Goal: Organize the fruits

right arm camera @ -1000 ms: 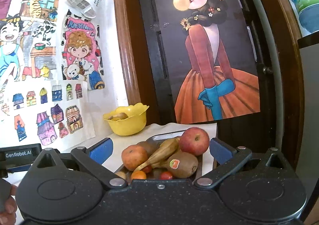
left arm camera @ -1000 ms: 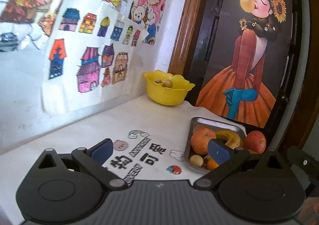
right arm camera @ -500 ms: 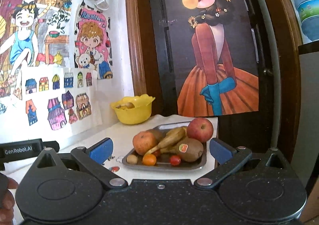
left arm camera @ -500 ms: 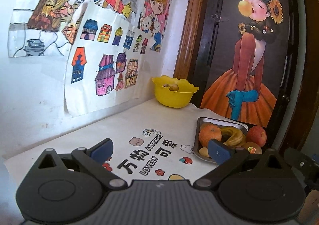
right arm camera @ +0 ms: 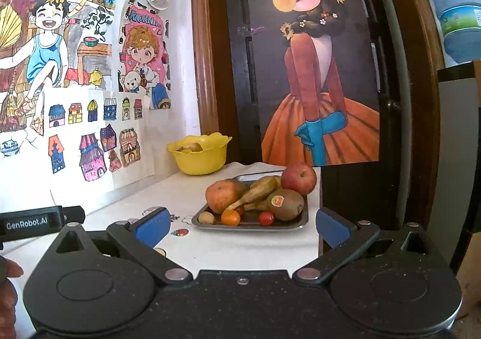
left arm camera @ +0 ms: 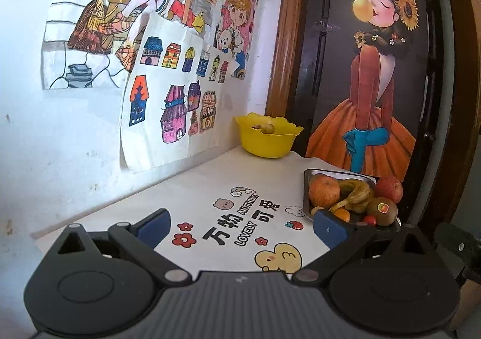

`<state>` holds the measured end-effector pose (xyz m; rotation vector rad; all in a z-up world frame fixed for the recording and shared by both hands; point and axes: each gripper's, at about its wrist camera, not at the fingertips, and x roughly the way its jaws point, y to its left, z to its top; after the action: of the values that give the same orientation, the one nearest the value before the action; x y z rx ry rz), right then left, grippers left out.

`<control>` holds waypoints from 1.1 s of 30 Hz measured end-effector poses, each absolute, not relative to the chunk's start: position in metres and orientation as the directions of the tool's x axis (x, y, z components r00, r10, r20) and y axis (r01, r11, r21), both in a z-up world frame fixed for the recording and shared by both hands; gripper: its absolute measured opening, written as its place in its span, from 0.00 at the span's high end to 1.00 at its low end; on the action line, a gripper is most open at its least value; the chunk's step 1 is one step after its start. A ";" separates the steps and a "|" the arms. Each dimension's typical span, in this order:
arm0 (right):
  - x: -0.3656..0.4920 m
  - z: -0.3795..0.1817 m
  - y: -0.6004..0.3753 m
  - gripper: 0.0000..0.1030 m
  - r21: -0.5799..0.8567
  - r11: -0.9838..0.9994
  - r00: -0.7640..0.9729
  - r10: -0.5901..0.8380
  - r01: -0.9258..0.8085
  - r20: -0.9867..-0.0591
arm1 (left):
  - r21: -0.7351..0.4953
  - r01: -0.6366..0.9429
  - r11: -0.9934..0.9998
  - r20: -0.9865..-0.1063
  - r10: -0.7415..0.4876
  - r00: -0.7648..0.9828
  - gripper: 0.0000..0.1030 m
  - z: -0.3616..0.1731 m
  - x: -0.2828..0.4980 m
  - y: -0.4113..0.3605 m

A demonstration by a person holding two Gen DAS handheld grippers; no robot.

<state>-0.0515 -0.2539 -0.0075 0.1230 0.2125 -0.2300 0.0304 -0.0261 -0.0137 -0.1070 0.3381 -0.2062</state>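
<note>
A metal tray (right arm camera: 297, 220) (left arm camera: 307, 185) on the white table holds an orange (right arm camera: 221, 196) (left arm camera: 324, 191), a red apple (right arm camera: 298, 178) (left arm camera: 388, 189), a brown banana (right arm camera: 255, 193) (left arm camera: 354, 193), a kiwi with a sticker (right arm camera: 285, 203) (left arm camera: 382, 210) and several small fruits. A yellow bowl (right arm camera: 200, 155) (left arm camera: 266, 140) with a piece of fruit inside stands at the back corner. My right gripper (right arm camera: 240, 226) is open, short of the tray's near side, empty. My left gripper (left arm camera: 240, 226) is open over the printed table mat, the tray by its right finger.
Drawings hang on the wall at the left. A dark door with a poster (right arm camera: 315, 68) closes the back. The table's right edge (right arm camera: 319, 203) lies just past the tray. The left gripper's body (right arm camera: 33, 221) and a hand (right arm camera: 9, 278) show at left in the right wrist view.
Both grippers have pulled back from the tray, so the fruit looks farther away and more of the table shows. Both stay open and empty.
</note>
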 end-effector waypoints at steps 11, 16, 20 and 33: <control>-0.056 -0.023 -0.258 0.01 0.109 0.954 0.938 -0.246 0.279 -0.242 | -0.114 0.168 0.979 -0.299 -0.195 0.934 0.00 -0.026 0.025 -0.028; -0.059 -0.032 -0.257 0.01 0.114 0.949 0.936 -0.261 0.294 -0.236 | -0.109 0.163 0.981 -0.295 -0.189 0.936 0.00 -0.033 0.023 -0.025; -0.063 -0.034 -0.255 0.01 0.116 0.949 0.942 -0.265 0.292 -0.207 | -0.116 0.162 0.980 -0.287 -0.189 0.939 0.00 -0.036 0.021 -0.022; -0.058 -0.045 -0.237 0.01 0.051 0.963 0.954 -0.253 0.264 -0.159 | -0.136 0.131 0.982 -0.271 -0.164 0.948 0.00 -0.048 0.021 -0.004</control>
<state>-0.0580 -0.2368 -0.0450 0.0716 0.1526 -0.2628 0.0207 -0.0038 -0.0476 -0.1168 0.2854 -0.1505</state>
